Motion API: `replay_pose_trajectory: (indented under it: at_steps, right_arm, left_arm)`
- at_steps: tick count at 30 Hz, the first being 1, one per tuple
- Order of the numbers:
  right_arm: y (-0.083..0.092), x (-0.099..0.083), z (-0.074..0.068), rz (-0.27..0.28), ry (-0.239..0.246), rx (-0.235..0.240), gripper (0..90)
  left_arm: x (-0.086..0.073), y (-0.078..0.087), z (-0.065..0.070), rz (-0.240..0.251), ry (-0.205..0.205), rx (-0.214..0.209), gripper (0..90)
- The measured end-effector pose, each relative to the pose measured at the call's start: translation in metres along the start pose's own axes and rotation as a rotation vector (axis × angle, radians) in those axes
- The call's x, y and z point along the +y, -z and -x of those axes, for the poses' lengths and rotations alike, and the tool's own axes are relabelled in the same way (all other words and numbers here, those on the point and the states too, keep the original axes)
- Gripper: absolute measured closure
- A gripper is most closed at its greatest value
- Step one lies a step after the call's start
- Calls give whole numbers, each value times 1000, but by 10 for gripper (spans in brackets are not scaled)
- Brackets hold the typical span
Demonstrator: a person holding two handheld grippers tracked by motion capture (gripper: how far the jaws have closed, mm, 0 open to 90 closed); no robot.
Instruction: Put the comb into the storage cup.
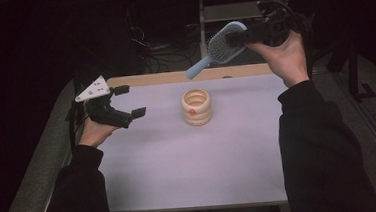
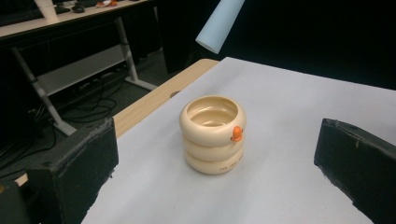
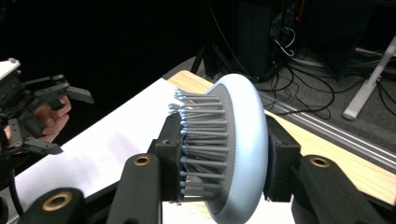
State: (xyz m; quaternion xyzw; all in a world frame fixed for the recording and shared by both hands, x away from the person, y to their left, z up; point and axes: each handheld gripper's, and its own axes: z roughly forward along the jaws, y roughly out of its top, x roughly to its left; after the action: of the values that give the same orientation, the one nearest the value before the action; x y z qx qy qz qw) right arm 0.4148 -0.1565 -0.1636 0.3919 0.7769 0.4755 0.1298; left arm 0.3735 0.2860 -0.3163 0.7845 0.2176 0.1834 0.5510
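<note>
Black foam-padded jaws of the left gripper (image 1: 128, 101) stand wide apart at the left of the table, with nothing between them, held just above the white sheet (image 1: 180, 166) that covers the tabletop. The left gripper view looks straight between those jaws at the cream ringed holder (image 2: 213, 134), a short cup made of three stacked rings with a small orange knob on its side; it stands upright near the middle of the sheet, well apart from both grippers. It looks stiff, smooth and light, so it would probably slide or tip if nudged off-centre; a squeeze across the middle ring seems the safest hold.

Farther right, the pale blue hairbrush (image 1: 217, 49) hangs in the air above the table's far edge, its handle slanting down toward the holder. The right gripper (image 1: 245, 34) is clamped across the brush head, one pad on the bristles (image 3: 198, 140) and one on the smooth back. That plastic is rigid and light, but the springy bristles may let it twist in the grip.
</note>
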Motion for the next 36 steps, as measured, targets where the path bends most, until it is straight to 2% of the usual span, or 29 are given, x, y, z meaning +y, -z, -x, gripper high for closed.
replay_pose_trajectory:
  at_steps: [10, 20, 28, 36]
  right_arm:
    - [-26, -7, 4, -76, 9, -35, 576]
    - [-37, -9, 10, -94, 5, -33, 575]
    - [-46, -10, 11, -127, 14, -46, 575]
    - [-62, -13, 10, -165, 22, -42, 575]
  left_arm:
    - [-25, 18, -4, 15, 38, 21, 0]
    - [-52, 39, -12, 44, 94, 63, 0]
    - [-70, 49, -12, 54, 114, 74, 0]
    - [-82, 55, -11, 57, 122, 85, 0]
